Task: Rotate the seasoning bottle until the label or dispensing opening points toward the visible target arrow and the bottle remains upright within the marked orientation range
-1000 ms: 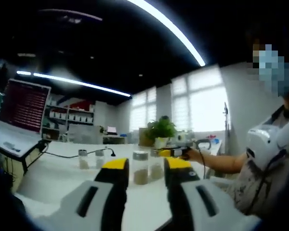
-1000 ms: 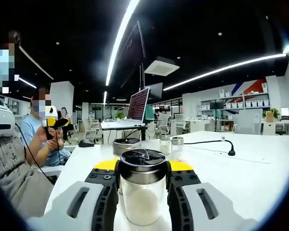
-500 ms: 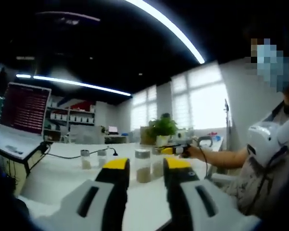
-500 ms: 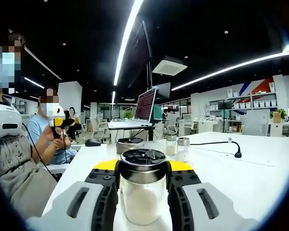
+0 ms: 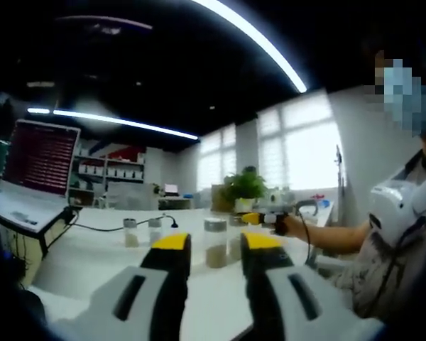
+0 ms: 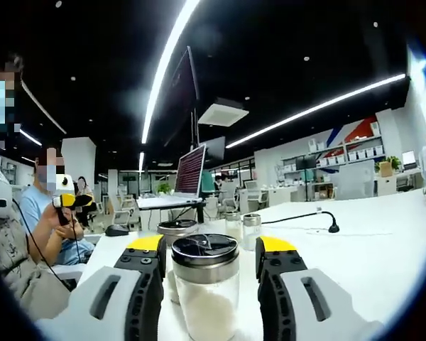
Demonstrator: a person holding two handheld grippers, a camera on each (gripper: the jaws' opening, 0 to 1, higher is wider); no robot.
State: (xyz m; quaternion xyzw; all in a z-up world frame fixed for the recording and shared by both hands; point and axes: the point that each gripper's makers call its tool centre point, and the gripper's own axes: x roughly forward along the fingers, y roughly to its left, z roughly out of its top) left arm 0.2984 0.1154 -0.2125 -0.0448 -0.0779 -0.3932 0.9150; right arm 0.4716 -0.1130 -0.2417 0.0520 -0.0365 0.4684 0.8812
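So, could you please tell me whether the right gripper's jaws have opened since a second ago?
Yes. The right gripper has its jaws spread outward, clear of the seasoning bottle standing between them; earlier they pressed its lid.

Open-plan office: desks (image 6: 383, 234), monitors (image 6: 189, 171), shelving (image 6: 348, 149), strip lights (image 6: 163, 64).

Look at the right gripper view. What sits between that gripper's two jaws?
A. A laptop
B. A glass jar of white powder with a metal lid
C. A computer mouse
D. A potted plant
B: the jar, capped with a shiny metal lid, stands upright on the white table between the yellow-tipped jaws of the right gripper, which stand slightly apart from its sides.
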